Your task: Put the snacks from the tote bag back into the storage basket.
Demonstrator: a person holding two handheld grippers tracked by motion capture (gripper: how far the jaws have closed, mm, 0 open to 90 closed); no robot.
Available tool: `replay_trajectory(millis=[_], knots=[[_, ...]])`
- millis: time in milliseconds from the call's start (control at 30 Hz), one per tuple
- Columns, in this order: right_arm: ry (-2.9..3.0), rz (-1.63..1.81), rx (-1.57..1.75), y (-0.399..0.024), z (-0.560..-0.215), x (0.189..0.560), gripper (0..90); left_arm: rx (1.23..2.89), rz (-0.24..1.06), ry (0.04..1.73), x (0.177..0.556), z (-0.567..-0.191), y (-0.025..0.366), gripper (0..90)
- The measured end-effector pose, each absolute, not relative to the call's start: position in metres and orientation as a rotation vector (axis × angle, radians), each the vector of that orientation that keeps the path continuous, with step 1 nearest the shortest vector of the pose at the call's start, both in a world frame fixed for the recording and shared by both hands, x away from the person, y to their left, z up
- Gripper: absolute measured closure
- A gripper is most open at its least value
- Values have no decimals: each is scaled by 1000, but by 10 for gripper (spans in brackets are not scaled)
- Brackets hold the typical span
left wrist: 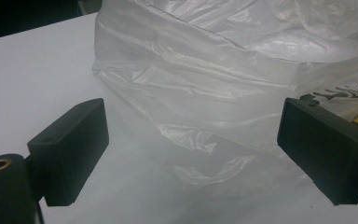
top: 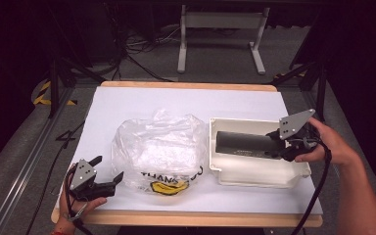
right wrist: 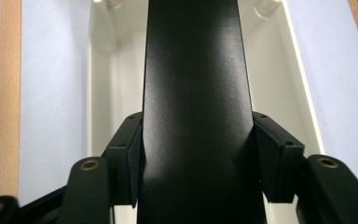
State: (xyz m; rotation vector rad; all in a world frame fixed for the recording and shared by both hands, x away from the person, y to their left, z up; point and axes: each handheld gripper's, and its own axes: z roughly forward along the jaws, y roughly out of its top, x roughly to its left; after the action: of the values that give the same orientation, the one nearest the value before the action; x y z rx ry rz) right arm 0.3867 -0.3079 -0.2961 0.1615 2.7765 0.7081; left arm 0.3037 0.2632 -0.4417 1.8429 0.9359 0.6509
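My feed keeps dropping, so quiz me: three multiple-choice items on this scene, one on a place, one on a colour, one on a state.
1. Where is the black tube?
A. Over the white bin
B. Inside the plastic bag
C. On the floor

2. What colour is the picture printed on the bag, under the lettering?
A. Red
B. Yellow
C. Green

3. How do the left tongs stand?
A. Shut on the bag
B. Shut on the tube
C. Open, near the bag

Answers:
1. A: the high view shows the tube lying along the bin, held at one end by the right tongs.
2. B: a yellow print sits below the black letters.
3. C: the left gripper view shows both pads apart, with the bag beyond them.
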Motion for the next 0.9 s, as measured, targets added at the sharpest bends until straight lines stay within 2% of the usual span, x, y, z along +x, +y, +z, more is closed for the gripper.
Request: replay_trajectory(millis=[900], knots=[[2885, 575, 185, -305, -334, 402, 428, 1835, 638, 935, 303, -442, 263, 97]])
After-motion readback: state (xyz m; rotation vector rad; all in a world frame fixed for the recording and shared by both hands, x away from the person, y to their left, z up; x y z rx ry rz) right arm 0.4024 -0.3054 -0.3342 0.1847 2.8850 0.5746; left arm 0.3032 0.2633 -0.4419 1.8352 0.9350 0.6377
